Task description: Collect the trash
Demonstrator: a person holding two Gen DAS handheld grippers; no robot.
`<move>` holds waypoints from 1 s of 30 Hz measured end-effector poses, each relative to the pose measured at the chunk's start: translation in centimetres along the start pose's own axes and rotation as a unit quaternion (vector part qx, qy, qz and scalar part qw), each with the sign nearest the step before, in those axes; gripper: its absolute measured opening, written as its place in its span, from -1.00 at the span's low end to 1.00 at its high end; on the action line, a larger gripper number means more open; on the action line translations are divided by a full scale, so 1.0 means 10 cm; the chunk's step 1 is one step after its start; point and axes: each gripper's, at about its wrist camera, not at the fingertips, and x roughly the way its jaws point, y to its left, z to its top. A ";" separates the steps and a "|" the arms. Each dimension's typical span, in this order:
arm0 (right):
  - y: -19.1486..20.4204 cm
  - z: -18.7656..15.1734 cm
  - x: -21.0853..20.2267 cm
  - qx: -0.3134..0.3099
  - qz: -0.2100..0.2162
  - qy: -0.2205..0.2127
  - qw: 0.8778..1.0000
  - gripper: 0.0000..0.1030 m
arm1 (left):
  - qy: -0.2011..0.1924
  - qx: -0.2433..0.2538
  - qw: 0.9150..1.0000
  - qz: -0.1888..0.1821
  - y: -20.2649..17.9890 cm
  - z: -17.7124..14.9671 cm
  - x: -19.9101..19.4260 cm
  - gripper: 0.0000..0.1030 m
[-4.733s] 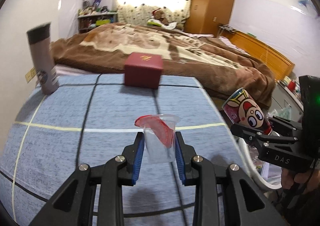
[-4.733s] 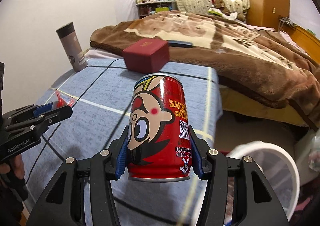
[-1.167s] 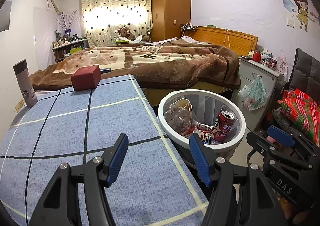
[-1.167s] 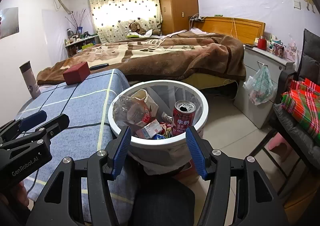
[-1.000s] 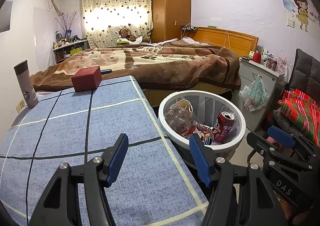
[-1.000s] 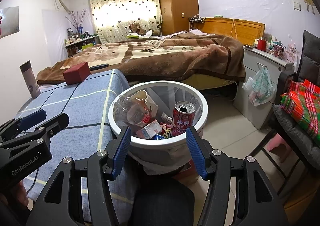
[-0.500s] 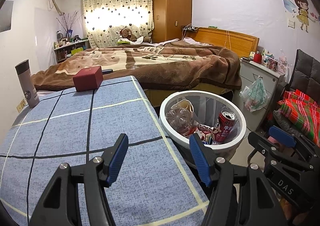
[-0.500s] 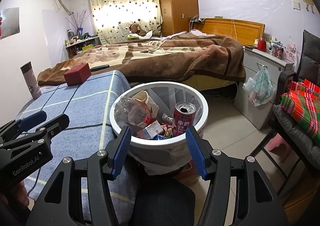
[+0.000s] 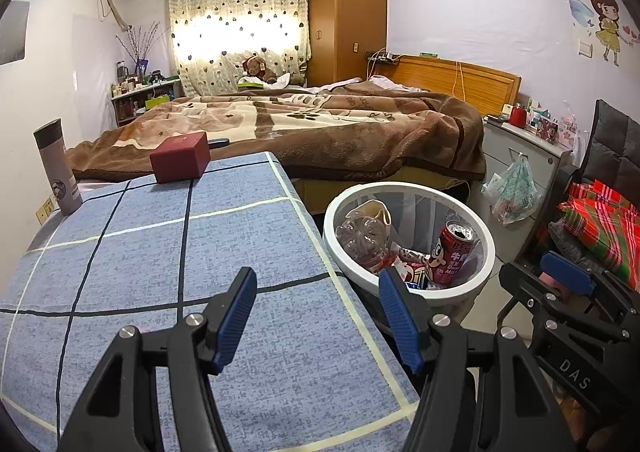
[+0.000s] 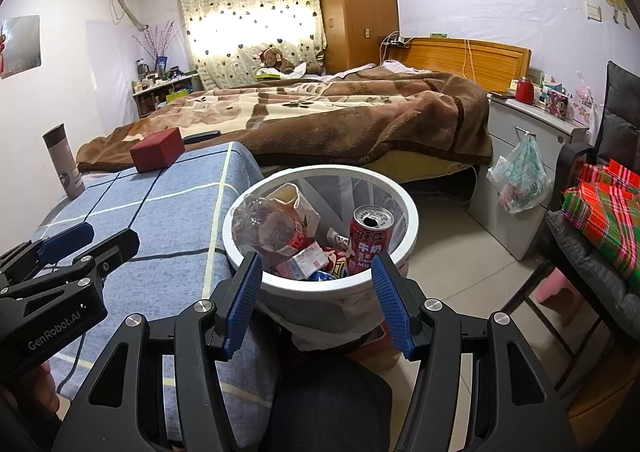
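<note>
Your bedroom table, under its blue checked tablecloth [image 9: 160,252], carries only a red box [image 9: 180,161] and a grey tumbler [image 9: 58,167], neither of which looks like rubbish. Beside it, the white wastebasket [image 10: 400,260] already holds the red can [image 10: 366,240], a crushed bottle [image 10: 272,228] and cartons. Your left gripper [image 9: 316,316] and right gripper [image 10: 318,298] both gape wide, holding nothing. Collection looks finished.

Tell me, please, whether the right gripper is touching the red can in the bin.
Apart. In the right wrist view the right gripper is open and empty, while the red can stands upright inside the white bin, beyond its fingertips.
</note>
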 end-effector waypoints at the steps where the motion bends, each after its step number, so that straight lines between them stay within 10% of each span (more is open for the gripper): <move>1: 0.01 0.00 -0.01 0.000 0.000 -0.001 1.000 0.13 | 0.000 0.000 1.000 0.000 0.01 0.00 0.00 0.27; 30: 0.04 0.00 -0.02 -0.001 0.001 0.000 1.000 0.13 | 0.005 -0.002 1.000 -0.001 0.04 -0.03 0.00 0.27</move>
